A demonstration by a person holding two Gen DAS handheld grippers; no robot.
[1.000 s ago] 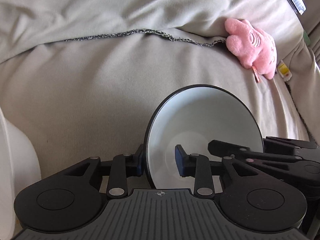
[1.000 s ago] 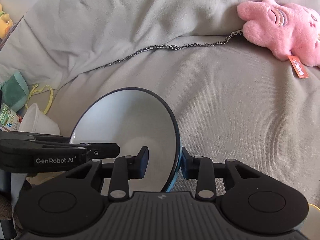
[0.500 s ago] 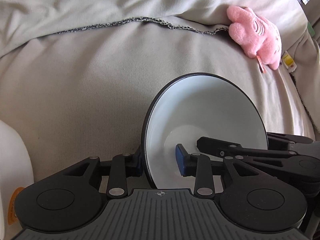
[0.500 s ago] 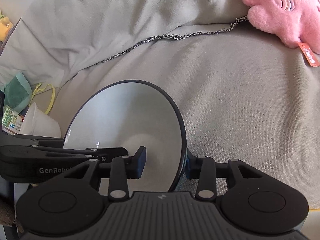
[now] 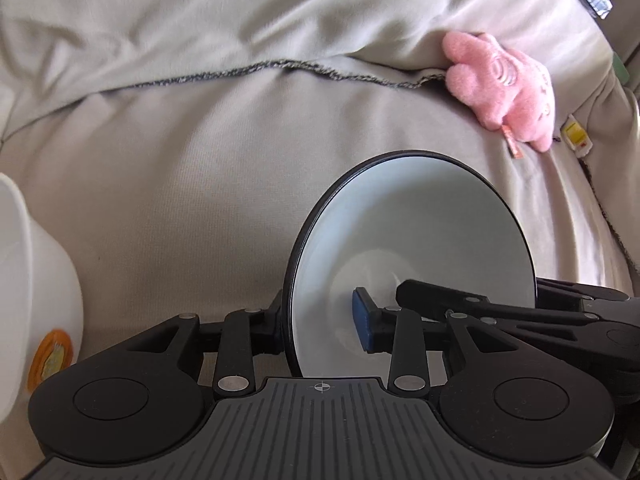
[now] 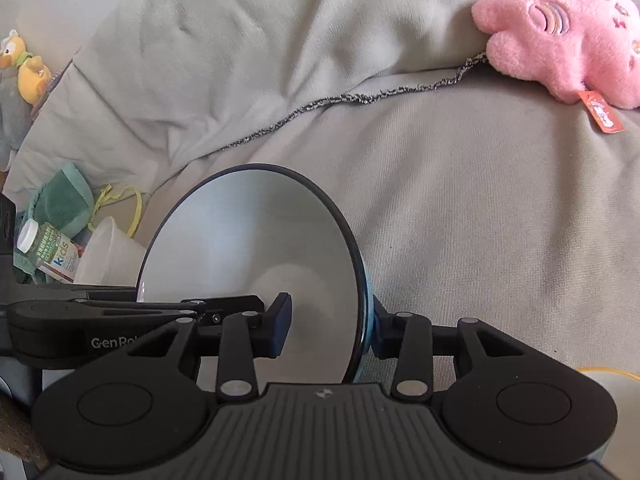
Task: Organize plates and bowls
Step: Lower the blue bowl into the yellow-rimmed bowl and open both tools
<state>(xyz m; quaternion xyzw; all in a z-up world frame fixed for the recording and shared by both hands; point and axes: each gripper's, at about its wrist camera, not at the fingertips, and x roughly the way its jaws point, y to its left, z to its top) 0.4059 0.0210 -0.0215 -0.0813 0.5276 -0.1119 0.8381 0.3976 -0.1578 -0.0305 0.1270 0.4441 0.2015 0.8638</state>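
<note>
A white bowl with a dark rim (image 5: 416, 236) is held between both grippers above a grey blanket. My left gripper (image 5: 320, 320) straddles its left rim, with a wide gap between the inner pad and the bowl wall. My right gripper (image 6: 328, 320) straddles the opposite rim (image 6: 356, 264), its outer pad against the blue outside and its inner pad standing off. The bowl (image 6: 252, 248) is tilted, its inside facing both cameras. A white bowl with an orange sticker (image 5: 36, 300) sits at the far left.
A pink plush toy (image 5: 504, 88) lies on the blanket (image 5: 200, 184) at the back right; it also shows in the right wrist view (image 6: 560, 40). A white cup (image 6: 104, 256), a kids' bottle (image 6: 48, 252), green cloth (image 6: 64, 196) and a yellow duck toy (image 6: 24, 68) crowd the left.
Both grippers and the bowl have shifted together over the blanket. The white bowl with the sticker has come further into the left wrist view. The hold on the bowl looks unchanged.
</note>
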